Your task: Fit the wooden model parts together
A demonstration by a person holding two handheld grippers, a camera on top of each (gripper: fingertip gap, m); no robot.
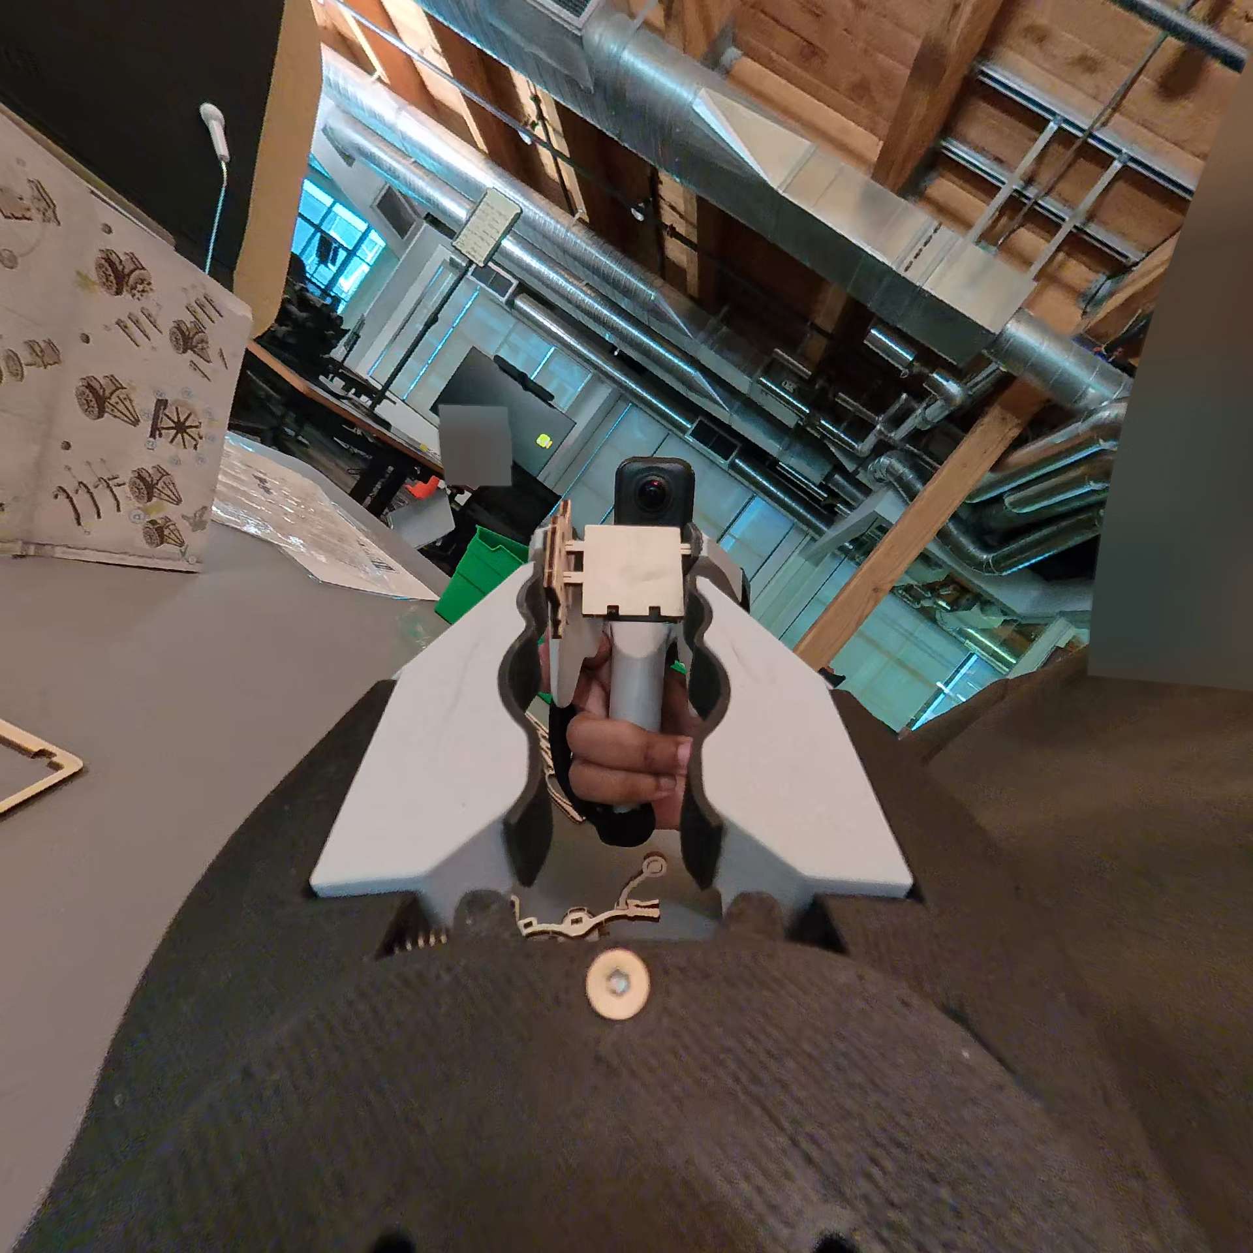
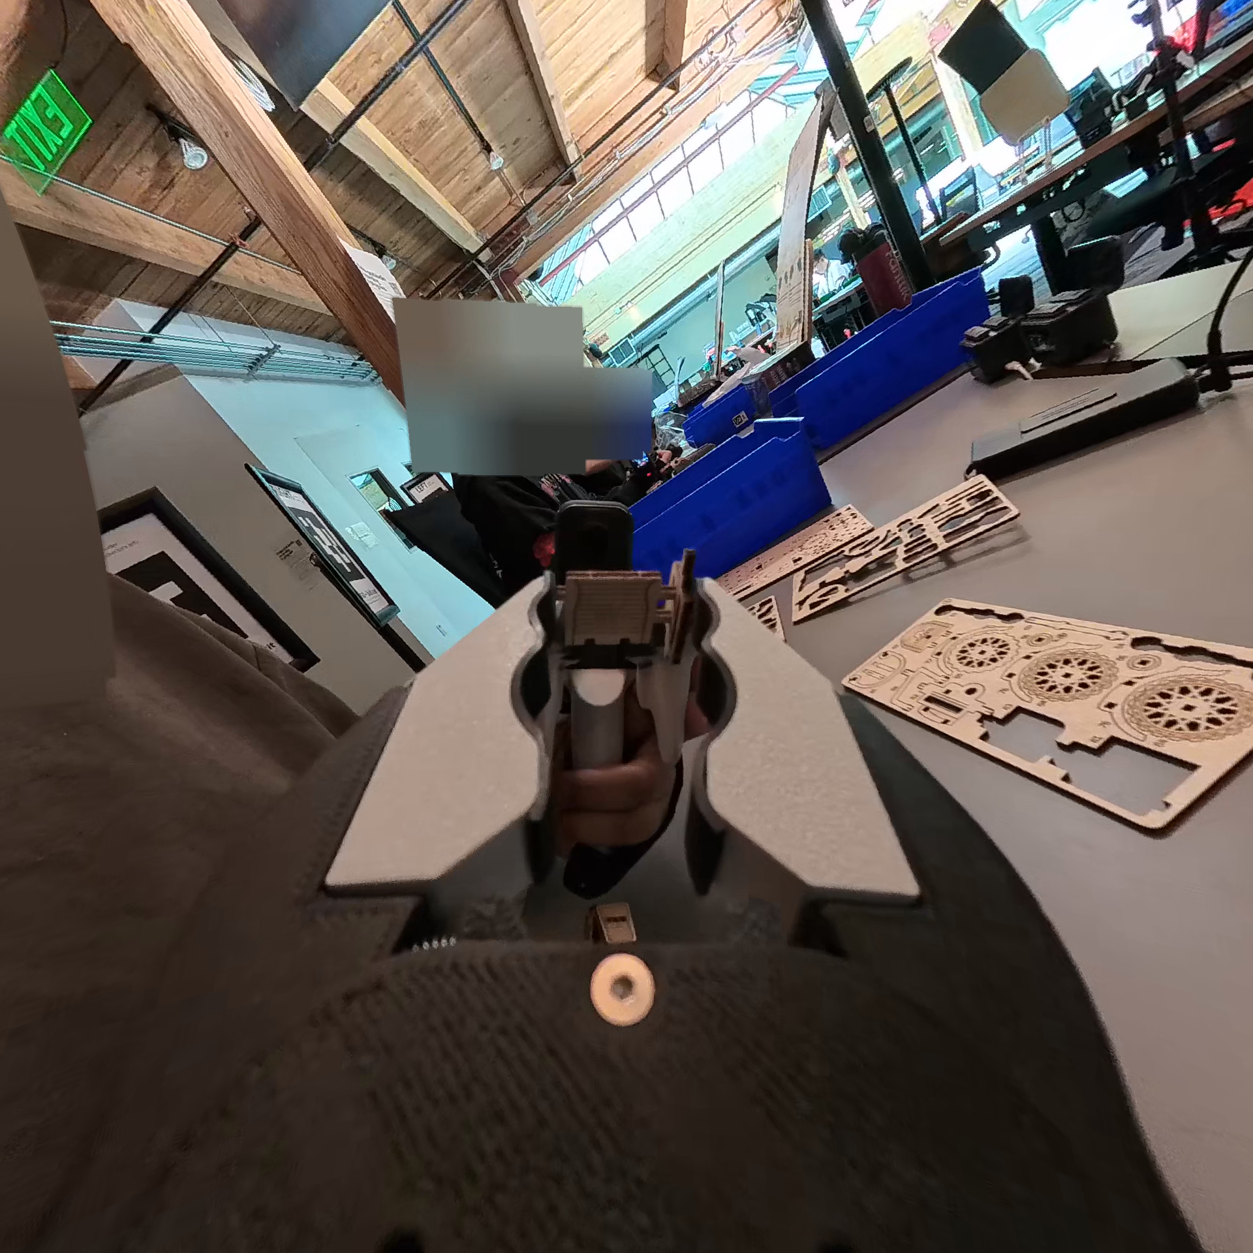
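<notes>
The two grippers face each other, tip to tip, raised off the table. My left gripper is shut on a small pale wooden box assembly, which has a notched side plate pegged on one side. My right gripper is closed on the same assembly from the opposite side, with the side plate to the right. Each view shows the other gripper's black camera and a hand on its handle behind the box. A loose curved wooden piece lies at the left gripper's base.
A printed instruction sheet stands at the left and a wooden frame offcut lies on the grey table. Laser-cut wooden part sheets lie to the right, with blue bins and a black device behind. A green bin stands beyond the table.
</notes>
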